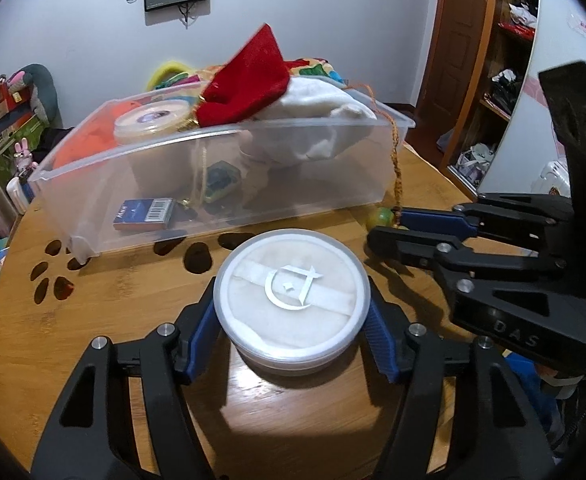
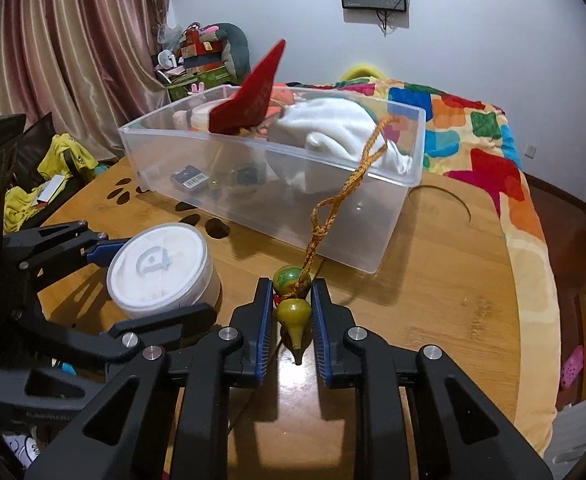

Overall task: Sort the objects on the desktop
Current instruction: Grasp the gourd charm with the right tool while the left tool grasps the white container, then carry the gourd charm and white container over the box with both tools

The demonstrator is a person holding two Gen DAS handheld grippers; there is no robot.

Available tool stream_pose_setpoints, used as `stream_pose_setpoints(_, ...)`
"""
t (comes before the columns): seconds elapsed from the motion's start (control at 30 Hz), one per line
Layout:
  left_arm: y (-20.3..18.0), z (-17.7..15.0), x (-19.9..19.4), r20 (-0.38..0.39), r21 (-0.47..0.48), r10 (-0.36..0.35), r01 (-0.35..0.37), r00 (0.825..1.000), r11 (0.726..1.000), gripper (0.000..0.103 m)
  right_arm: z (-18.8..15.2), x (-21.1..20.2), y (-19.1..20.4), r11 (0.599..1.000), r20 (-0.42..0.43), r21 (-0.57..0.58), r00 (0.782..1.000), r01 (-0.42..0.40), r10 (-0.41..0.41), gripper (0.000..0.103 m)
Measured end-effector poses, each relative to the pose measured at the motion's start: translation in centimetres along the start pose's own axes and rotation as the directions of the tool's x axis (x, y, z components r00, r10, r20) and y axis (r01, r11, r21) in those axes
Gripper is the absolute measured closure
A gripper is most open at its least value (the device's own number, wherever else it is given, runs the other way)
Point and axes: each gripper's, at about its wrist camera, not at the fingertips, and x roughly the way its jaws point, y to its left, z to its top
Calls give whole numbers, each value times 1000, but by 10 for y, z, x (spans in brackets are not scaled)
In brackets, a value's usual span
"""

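Left gripper (image 1: 291, 332) clamped on round white jar (image 1: 291, 300), right gripper (image 2: 293, 312) pinched on green gourd charm (image 2: 293, 300), both low on wooden table (image 2: 433, 280) just before clear bin (image 2: 333, 208). Cord (image 2: 353, 176) already draped over bin rim. Best lifted straight, carried clear over near wall, released inside without snagging cord.

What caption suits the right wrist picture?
Right tool pinches a green gourd charm, its cord trailing into the clear box.
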Motion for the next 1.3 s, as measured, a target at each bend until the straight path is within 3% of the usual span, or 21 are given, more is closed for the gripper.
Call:
stream_pose_setpoints(0.77,31,10,-42,107,-70,52,-44,993,997,39,18,-40,17,999,84,-35,996,32,-29,86)
stream_pose_setpoints(1.3,41,27,-47,140,-60,78,-70,987,996,39,40,-52,21,997,148,-58,988,44,-35,86)
